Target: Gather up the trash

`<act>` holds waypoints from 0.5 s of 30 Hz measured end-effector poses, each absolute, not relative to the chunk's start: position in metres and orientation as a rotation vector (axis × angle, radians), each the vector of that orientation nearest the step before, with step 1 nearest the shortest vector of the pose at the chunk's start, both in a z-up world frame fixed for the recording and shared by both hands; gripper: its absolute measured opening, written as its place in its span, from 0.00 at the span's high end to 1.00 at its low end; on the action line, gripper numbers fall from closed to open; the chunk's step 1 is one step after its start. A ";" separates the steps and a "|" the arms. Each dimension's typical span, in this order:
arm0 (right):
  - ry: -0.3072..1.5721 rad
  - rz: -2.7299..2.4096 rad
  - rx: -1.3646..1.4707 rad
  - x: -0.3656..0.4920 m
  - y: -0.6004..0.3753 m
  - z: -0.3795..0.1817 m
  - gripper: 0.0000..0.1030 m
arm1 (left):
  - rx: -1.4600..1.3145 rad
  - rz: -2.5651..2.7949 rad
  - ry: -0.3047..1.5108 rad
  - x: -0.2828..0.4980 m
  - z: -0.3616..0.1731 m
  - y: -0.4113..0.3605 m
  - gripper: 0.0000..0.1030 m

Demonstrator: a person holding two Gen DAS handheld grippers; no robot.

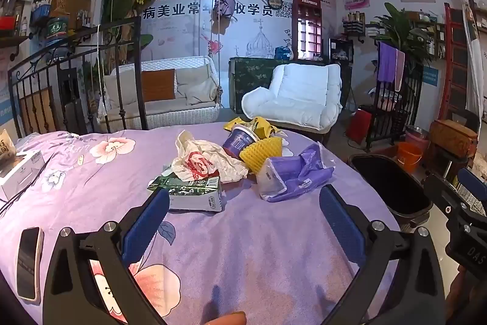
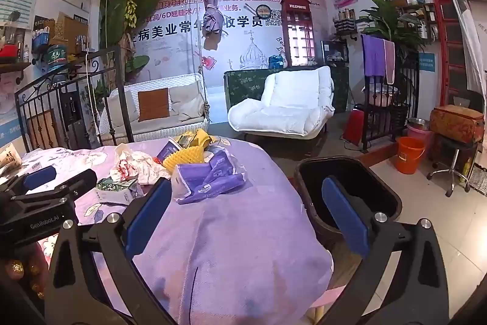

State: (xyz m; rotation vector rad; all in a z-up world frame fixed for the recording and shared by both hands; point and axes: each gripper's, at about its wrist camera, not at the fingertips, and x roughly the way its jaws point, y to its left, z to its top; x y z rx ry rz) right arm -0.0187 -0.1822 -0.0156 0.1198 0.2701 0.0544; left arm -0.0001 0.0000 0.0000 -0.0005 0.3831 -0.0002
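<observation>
A heap of trash lies on the purple floral bedspread [image 1: 258, 249]: a green carton [image 1: 194, 192], a crumpled white and red bag [image 1: 207, 160], a purple cup [image 1: 239, 140], yellow foam netting [image 1: 258, 156], a yellow wrapper [image 1: 258, 125] and a purple plastic pack [image 1: 296, 172]. My left gripper [image 1: 243, 200] hovers open just short of the heap, nothing between its blue pads. My right gripper [image 2: 246, 197] is open too, at the bed's right edge beside the purple pack [image 2: 210, 175]. A black bin [image 2: 350, 191] stands on the floor to the right of the bed.
A phone [image 1: 29, 261] and a white box [image 1: 19, 172] lie on the bed's left side. A black iron bed frame [image 1: 76, 75] rises behind. On the floor at the right are an orange bucket [image 2: 409, 154] and a stool [image 2: 453, 154]; a white armchair [image 2: 289, 108] stands beyond.
</observation>
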 end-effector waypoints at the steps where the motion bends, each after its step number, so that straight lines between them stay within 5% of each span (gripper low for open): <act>1: 0.263 0.056 0.124 -0.019 -0.183 -0.016 0.05 | 0.004 0.001 0.383 0.000 0.000 0.000 0.05; 15: 0.275 0.063 0.126 -0.017 -0.178 -0.015 0.05 | -0.001 -0.005 0.391 -0.001 -0.005 -0.001 0.05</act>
